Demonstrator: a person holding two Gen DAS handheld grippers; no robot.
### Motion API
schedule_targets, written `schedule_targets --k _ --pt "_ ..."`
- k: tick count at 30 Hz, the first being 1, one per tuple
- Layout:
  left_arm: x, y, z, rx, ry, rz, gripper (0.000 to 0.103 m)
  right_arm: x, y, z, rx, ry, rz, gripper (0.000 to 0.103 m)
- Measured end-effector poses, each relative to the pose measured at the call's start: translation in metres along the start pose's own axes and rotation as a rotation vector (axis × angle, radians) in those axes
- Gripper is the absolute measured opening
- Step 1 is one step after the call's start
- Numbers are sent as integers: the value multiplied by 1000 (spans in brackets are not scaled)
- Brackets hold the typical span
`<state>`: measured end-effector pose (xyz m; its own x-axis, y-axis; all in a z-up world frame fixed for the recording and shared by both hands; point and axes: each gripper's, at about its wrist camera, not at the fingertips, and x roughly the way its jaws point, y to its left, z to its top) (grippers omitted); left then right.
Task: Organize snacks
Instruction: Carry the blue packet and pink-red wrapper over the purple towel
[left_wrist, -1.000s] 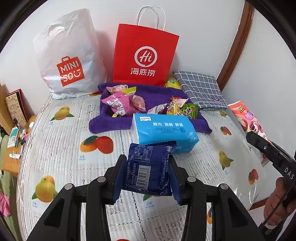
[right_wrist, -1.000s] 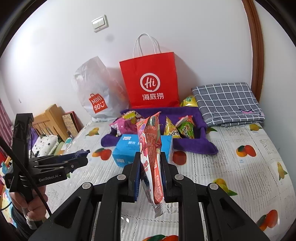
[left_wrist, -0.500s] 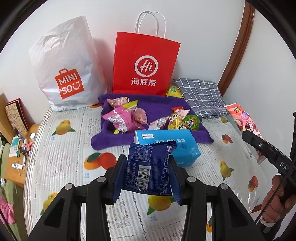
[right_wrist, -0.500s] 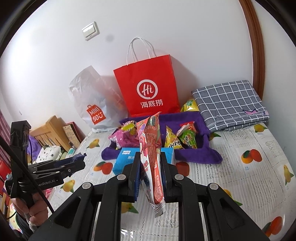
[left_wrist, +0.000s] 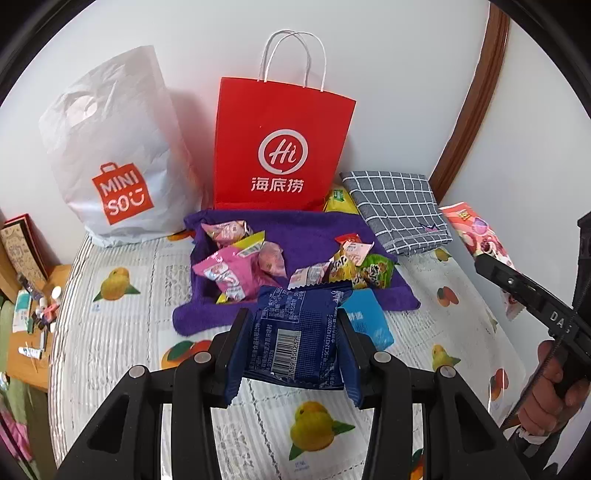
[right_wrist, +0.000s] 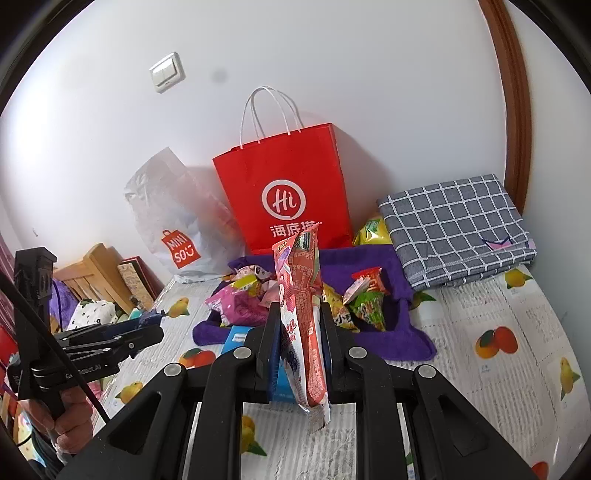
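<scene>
Snacks like these are light, crinkly and a bit slippery, so a pinch on the flat middle works best. Left gripper squeezes a dark blue snack packet between its pads. Right gripper is clamped on a tall red snack packet, standing upright above the fruit-print bed cover, near the purple towel.

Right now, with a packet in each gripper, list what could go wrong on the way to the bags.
1. The right gripper pinches the tall red snack packet low on its body; the long top could catch the red paper bag rim.
2. The left gripper holds the blue packet only by its edges; it might slip.
3. Loose snacks on the purple towel lie beneath both paths.
</scene>
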<state>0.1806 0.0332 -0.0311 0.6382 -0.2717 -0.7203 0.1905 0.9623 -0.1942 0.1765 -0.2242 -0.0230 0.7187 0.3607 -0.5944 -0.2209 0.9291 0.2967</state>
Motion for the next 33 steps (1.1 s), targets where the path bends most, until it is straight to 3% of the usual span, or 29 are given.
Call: schedule_targets --k 17,33 --pt "27 1 34 8 9 27 41 60 -17 38 51 94 26 18" --pt "53 3 53 1 22 33 41 82 -13 60 4 93 37 18"
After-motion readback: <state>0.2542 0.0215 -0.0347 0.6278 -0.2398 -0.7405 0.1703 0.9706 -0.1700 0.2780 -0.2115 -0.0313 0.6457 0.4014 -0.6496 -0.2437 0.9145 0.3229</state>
